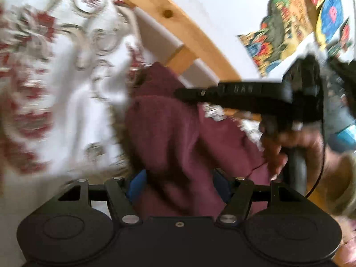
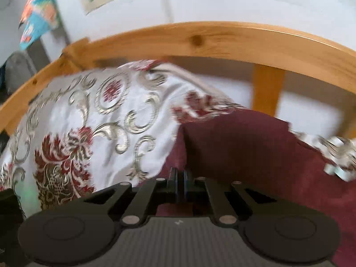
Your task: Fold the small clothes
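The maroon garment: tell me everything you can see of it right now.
The maroon garment is a soft, fleecy-looking dark red cloth, bunched and creased rather than flat. It lies on the patterned white, red and gold bedspread near the wooden bed rail. In the left wrist view it fills the gap between the left tool's blue pads. The right tool is shut over it; whether it pinches cloth is unclear.

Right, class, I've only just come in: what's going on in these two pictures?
A person is folding a maroon garment on a bed covered by a white spread with red and silver patterns, against a wooden bed frame. The left gripper has bunched maroon cloth between its widely spread blue pads. The right gripper, held in a hand, is shut above the garment; whether it pinches any cloth is unclear. Both views are blurred, so the fold looks under way.
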